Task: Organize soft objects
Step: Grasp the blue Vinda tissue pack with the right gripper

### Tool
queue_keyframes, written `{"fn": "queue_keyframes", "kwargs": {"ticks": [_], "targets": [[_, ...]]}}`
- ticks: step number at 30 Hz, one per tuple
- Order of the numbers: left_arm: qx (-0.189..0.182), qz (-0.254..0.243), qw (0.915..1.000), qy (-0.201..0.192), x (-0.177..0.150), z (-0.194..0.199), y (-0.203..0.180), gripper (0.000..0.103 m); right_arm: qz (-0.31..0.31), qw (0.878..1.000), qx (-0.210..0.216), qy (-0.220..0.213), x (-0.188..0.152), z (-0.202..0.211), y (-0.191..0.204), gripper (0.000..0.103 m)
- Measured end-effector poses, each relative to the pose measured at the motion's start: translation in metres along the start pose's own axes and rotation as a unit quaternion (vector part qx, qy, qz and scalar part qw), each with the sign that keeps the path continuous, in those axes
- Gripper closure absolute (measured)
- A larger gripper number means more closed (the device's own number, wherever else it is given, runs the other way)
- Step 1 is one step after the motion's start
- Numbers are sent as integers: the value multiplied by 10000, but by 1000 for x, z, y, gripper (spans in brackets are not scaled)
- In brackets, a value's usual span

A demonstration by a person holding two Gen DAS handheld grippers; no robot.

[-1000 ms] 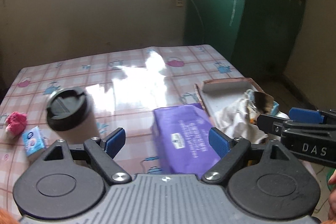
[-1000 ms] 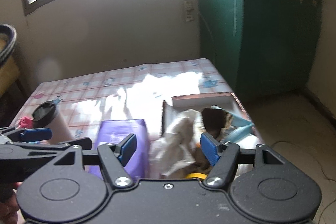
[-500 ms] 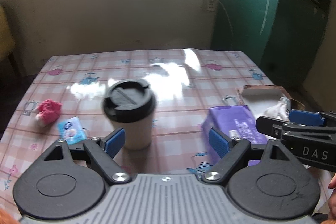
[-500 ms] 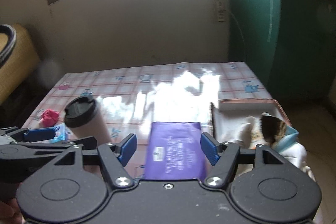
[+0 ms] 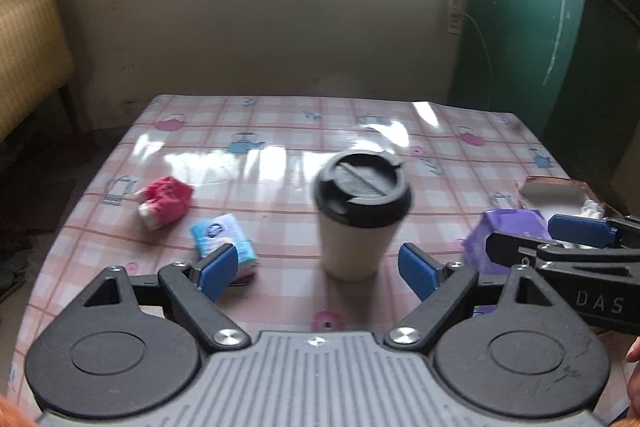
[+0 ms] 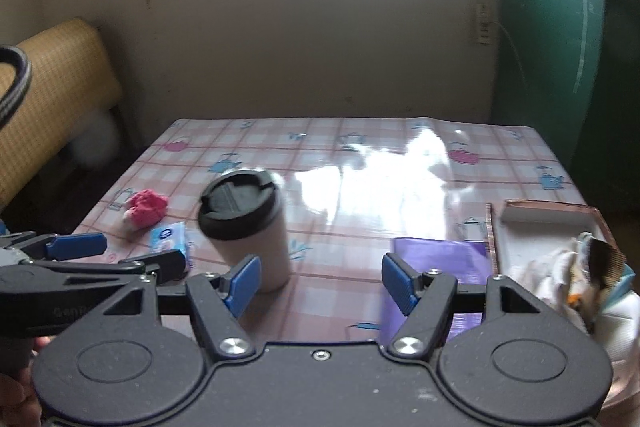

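Both grippers had swung leftward across the table (image 5: 280, 131) since a second earlier: the purple pack (image 6: 440, 259), once centred ahead of the left gripper (image 5: 318, 269), now lay at the right edge of its view, and the pink sock (image 5: 166, 201) and blue tissue packet (image 5: 224, 241) had come well into sight. That gripper's blue pads stood wide apart with nothing between them, the lidded paper cup (image 5: 360, 215) standing upright on the cloth beyond. The right gripper (image 6: 320, 283) likewise had its jaws spread and empty, above bare checked cloth between the cup and the purple pack. At the table's right edge sat an open cardboard box (image 6: 548, 215), holding crumpled white cloth (image 6: 556, 275) and a brown-and-pale-blue item too blurred to name. The purple pack lay flat just beside the box's left wall; its print was unreadable. The tissue packet carried a round dark-blue logo, its lettering too small to make out. White letters "DAS" showed on the right gripper's body in the left wrist view.
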State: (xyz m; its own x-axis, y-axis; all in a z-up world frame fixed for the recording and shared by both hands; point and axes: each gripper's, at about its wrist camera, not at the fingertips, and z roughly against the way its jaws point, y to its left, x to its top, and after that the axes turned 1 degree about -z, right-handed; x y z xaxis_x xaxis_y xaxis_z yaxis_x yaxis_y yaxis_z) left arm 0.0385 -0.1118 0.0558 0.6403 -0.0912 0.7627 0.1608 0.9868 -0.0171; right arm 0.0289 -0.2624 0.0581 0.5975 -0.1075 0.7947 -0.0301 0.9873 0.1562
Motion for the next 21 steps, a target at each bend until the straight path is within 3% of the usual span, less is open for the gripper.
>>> {"fn": "queue_keyframes", "kwargs": {"ticks": [21], "targets": [[453, 448, 9979, 88, -14, 2, 88, 13, 478, 9971, 537, 260, 0, -42, 86, 24]]}}
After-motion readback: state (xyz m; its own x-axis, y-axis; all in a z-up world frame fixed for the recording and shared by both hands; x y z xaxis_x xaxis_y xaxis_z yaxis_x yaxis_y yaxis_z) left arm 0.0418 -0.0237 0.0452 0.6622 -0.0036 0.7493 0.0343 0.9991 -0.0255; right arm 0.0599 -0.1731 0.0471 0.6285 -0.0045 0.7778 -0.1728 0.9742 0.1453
